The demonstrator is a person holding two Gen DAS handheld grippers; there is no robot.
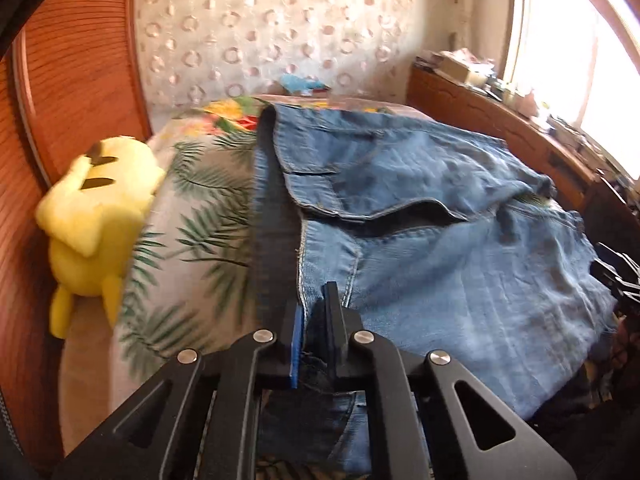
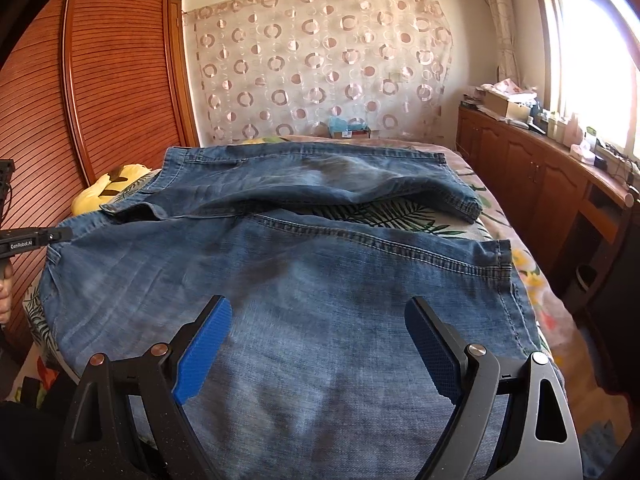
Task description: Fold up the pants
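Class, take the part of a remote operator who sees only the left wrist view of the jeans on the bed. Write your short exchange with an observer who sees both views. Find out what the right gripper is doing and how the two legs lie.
Operator: My left gripper is shut on an edge of the jeans. Is the right one open?
Observer: Yes. The right gripper is wide open over the near leg, with no cloth pinched between its pads.
Operator: Do the two legs lie together?
Observer: No. They splay apart towards the hems, and a wedge of leaf-print bedspread shows between them.
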